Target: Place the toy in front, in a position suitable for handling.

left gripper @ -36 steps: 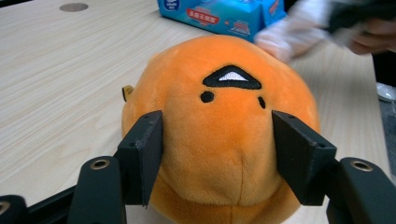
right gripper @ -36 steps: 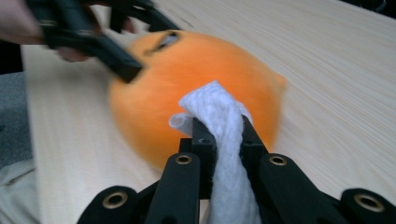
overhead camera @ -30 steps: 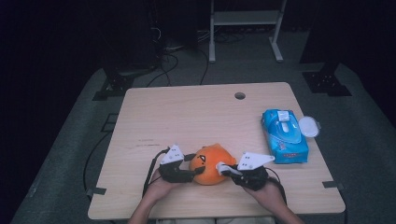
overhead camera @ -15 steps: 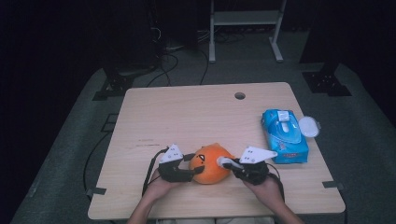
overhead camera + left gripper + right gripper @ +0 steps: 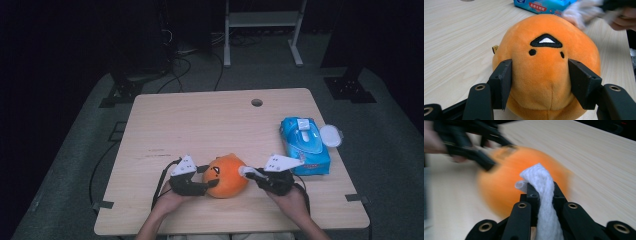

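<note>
An orange round plush toy [image 5: 226, 175] with a stitched black face lies near the table's front edge. My left gripper [image 5: 204, 179] is shut on it from the left; its two black pads [image 5: 503, 82] press into both sides of the plush toy [image 5: 546, 75]. My right gripper [image 5: 246, 171] is shut on a white wipe [image 5: 541, 195], whose folded end sticks out past the jaws. The wipe [image 5: 248, 171] touches the right side of the toy [image 5: 506, 187]. In the left gripper view the blurred wipe [image 5: 581, 12] rests on the toy's far top.
A blue pack of wipes [image 5: 304, 145] with its white lid flipped open lies at the table's right edge. The wooden table [image 5: 200, 125] has a cable hole [image 5: 257, 102] at the back. Cables trail off the front left.
My right gripper with the wipe has slid a little along the toy's right side, toward the front. My left gripper and the toy have stayed put.
</note>
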